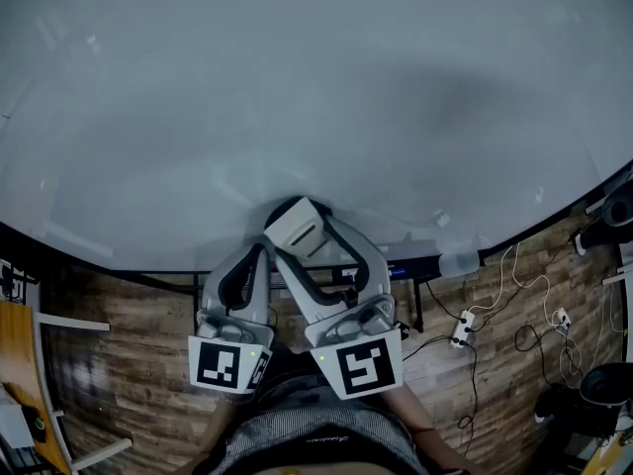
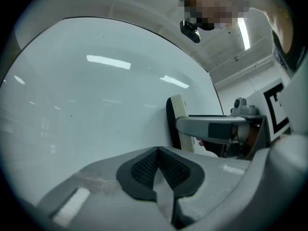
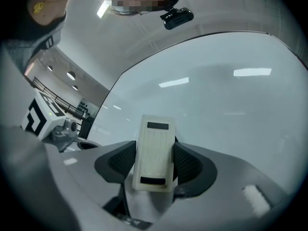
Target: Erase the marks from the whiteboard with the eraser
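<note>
1. White, glossy board surface fills most of my feed: the whiteboard (image 1: 297, 87) spans the head view and carries the reflections of ceiling lights (plus a few tiny dark specks in the left gripper view).
2. My right gripper (image 3: 154, 163) has its jaws clamped on the eraser (image 3: 154, 153), one dark ribbed pad on each long side of it. The eraser's cream plastic back faces the camera.
3. From the head view, the eraser sits at the board's lower edge, about midway along its width. In the left gripper view I see it side-on, with its dark felt face turned toward the board and seemingly against it.
4. My left gripper (image 2: 158, 170) has its jaws together, pads meeting with nothing between them. It is held just beside the right one, a little lower and off the board.
5. Both marker cubes sit close to my body at the bottom of the head view.
6. Below the board lies a wood-pattern floor (image 1: 129, 364), with a white power strip (image 1: 461, 330) and its trailing cables to the right.
</note>
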